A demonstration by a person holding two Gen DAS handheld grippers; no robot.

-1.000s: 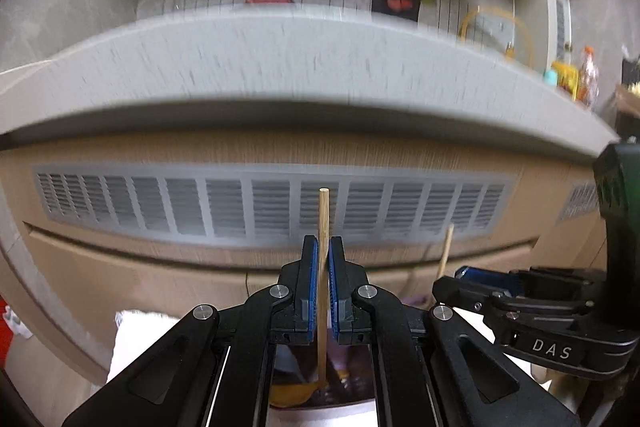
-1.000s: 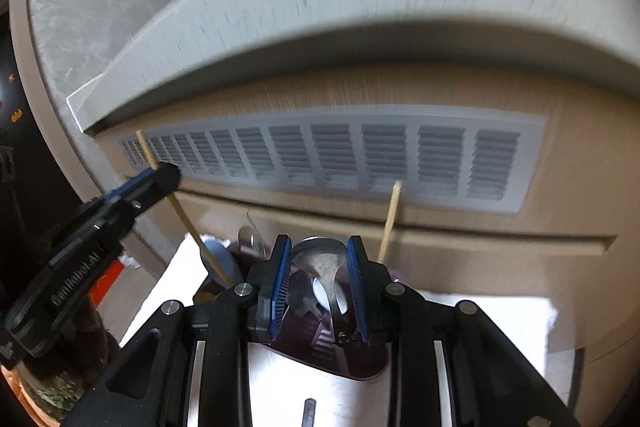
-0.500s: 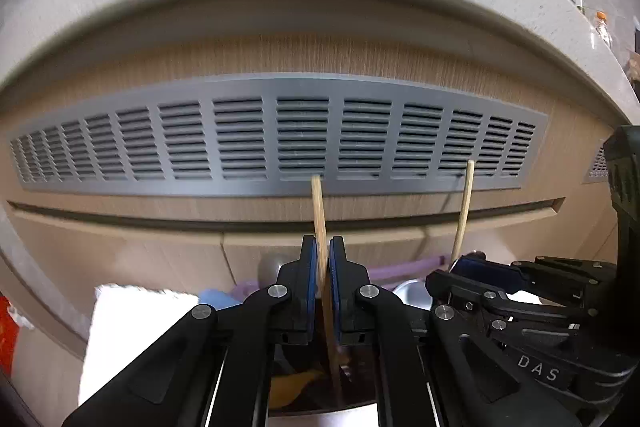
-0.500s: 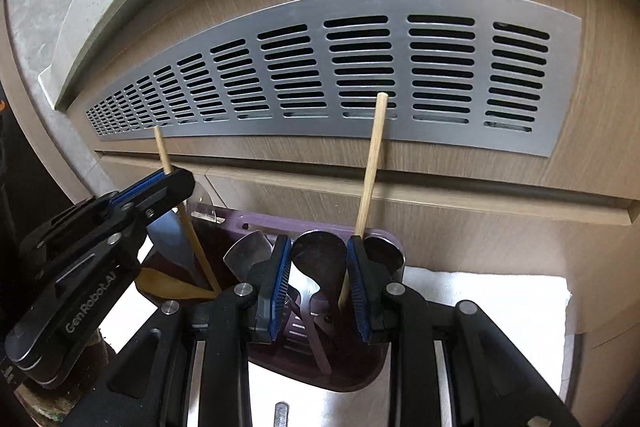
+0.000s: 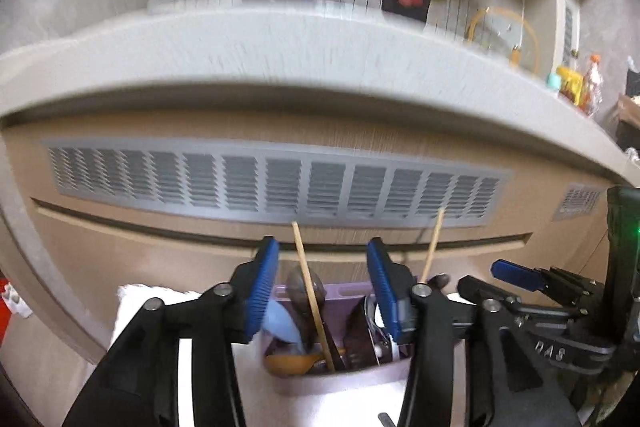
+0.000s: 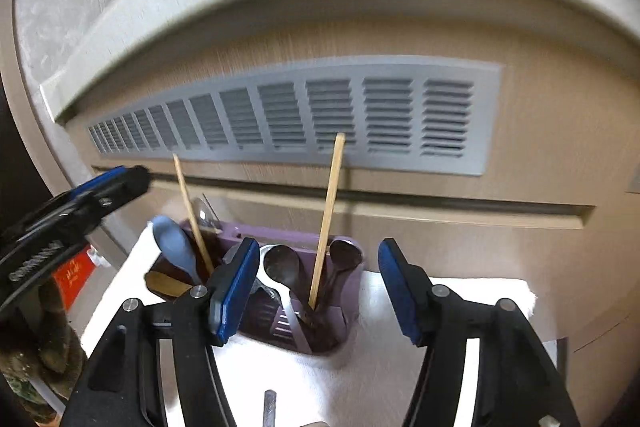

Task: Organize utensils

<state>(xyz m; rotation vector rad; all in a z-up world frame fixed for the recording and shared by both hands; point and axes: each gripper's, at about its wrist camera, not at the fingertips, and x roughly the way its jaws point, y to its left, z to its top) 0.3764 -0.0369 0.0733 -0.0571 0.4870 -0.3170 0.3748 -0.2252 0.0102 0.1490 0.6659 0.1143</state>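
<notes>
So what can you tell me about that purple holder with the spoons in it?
The holder is a purple plastic caddy with slotted walls, split into compartments. It stands upright on a white towel, close to a wooden panel with a grey vent. The left side holds a blue spoon, a wooden spoon and one chopstick; the right side holds metal spoons and another chopstick, leaning. Neither set of jaws touches it.

Support surface: white cloth [image 6: 460, 303] spread flat, running up to the wood-grain panel [image 6: 540, 163] with the grey vent grille at the far side. Purple utensil caddy [image 6: 332, 343] stands directly on the cloth, toward its left-far part. A small dark metal piece [image 6: 269, 407] lies on the cloth at the near edge; can't tell what it is.
</notes>
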